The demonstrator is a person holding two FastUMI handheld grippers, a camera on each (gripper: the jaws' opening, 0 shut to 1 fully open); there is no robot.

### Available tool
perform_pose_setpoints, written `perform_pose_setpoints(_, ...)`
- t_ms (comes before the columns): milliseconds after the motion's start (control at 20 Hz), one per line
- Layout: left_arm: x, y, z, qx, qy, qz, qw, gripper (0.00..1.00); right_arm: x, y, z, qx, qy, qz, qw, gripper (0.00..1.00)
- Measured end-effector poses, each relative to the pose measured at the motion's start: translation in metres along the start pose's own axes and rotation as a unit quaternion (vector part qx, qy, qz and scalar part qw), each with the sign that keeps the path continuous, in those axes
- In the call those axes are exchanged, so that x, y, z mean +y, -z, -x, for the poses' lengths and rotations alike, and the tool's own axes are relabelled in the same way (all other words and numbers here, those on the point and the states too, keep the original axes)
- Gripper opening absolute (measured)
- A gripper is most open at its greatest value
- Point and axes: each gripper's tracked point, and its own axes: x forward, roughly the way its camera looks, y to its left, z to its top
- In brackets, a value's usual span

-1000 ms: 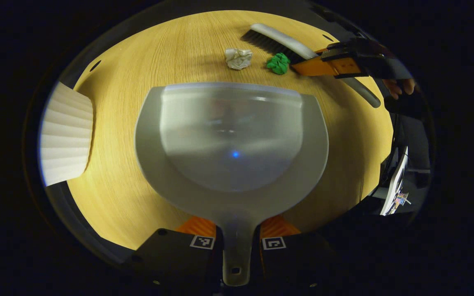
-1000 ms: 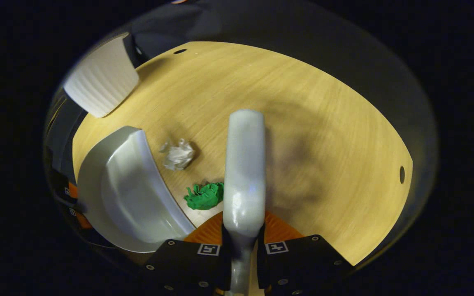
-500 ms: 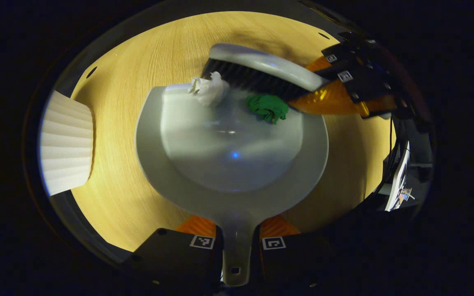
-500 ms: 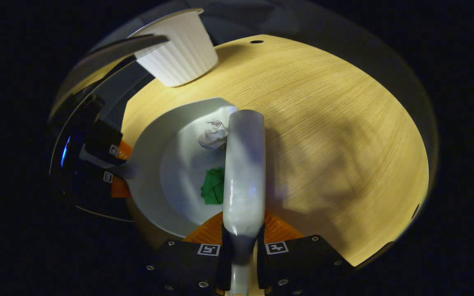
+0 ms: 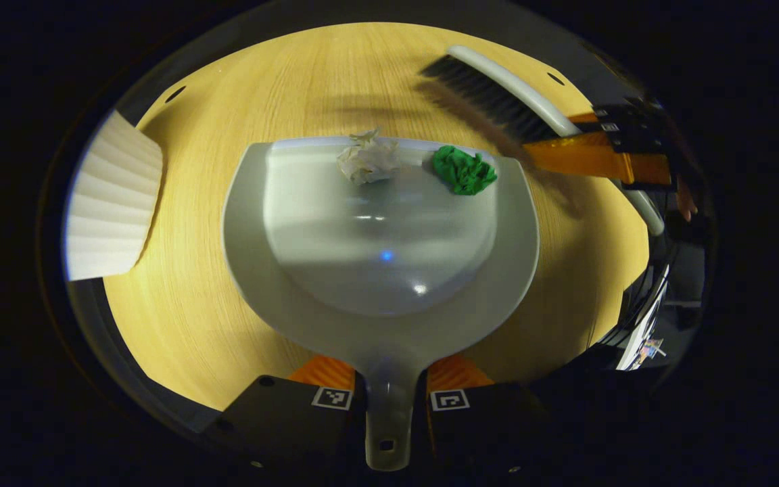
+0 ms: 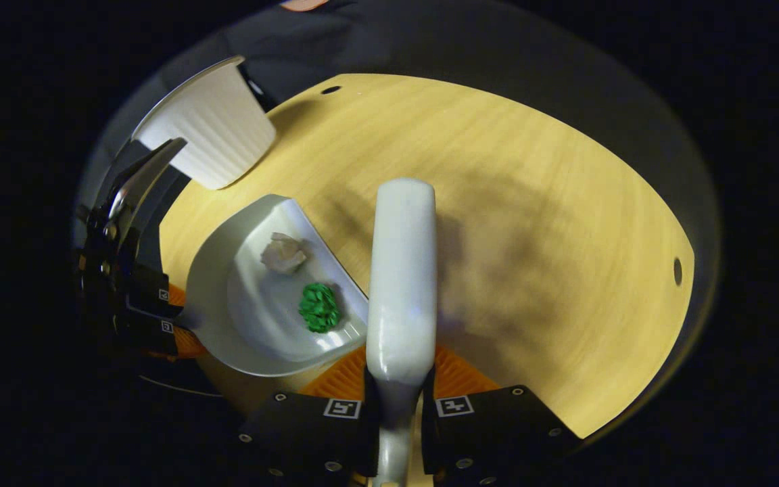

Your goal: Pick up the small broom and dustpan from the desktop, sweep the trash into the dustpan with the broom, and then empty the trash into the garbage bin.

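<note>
A grey dustpan (image 5: 376,270) lies on the wooden desk, and my left gripper (image 5: 389,396) is shut on its handle. Just inside its front lip sit a crumpled white paper ball (image 5: 368,159) and a green paper ball (image 5: 464,172). In the right gripper view the dustpan (image 6: 241,325) lies at the left with the white ball (image 6: 282,252) and the green ball (image 6: 320,308) inside. My right gripper (image 6: 397,399) is shut on the handle of the small broom (image 6: 399,270). The broom (image 5: 498,95), bristles dark, hovers beyond the pan's right front corner, apart from the trash.
A white ribbed garbage bin (image 5: 111,203) stands at the desk's left edge, seen also as the bin (image 6: 210,132) at the upper left in the right gripper view. The desk (image 5: 295,81) has small holes near its far edge. Cluttered items lie off the desk's right side.
The broom pushed both paper balls over the lip into the dustpan, then lifted away to the right and back. The dustpan has stayed in place.
</note>
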Motion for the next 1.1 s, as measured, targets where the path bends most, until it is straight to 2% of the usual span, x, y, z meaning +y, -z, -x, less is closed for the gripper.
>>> perform_pose_setpoints(150, -0.002, 0.002, 0.004, -0.004, -0.005, 0.014, 1.000, 0.28, -0.012, 0.032, 0.012, 0.013, 0.027, -0.048, 0.998, 0.25)
perform_pose_setpoints(300, -0.014, -0.002, 0.008, -0.004, -0.015, 0.033, 0.999, 0.28, -0.018, 0.066, 0.017, 0.035, 0.067, -0.109, 0.991, 0.25)
perform_pose_setpoints(500, -0.018, -0.005, 0.008, 0.002, -0.016, 0.054, 0.998, 0.27, 0.008, 0.105, 0.028, 0.062, 0.079, -0.206, 0.973, 0.25)
perform_pose_setpoints(750, -0.023, -0.009, 0.007, -0.001, -0.004, 0.071, 0.997, 0.28, 0.029, 0.119, 0.023, 0.066, 0.090, -0.296, 0.949, 0.25)
perform_pose_setpoints(850, -0.020, -0.013, 0.009, -0.015, 0.002, 0.066, 0.998, 0.27, 0.032, 0.126, 0.023, 0.067, 0.084, -0.304, 0.946, 0.25)
perform_pose_setpoints(950, -0.014, -0.018, 0.024, -0.038, -0.009, 0.045, 0.998, 0.27, 0.032, 0.133, 0.015, 0.062, 0.086, -0.298, 0.949, 0.25)
perform_pose_setpoints(1100, -0.022, -0.026, 0.054, -0.071, 0.011, 0.031, 0.997, 0.27, 0.025, 0.137, 0.012, 0.056, 0.098, -0.287, 0.951, 0.26)
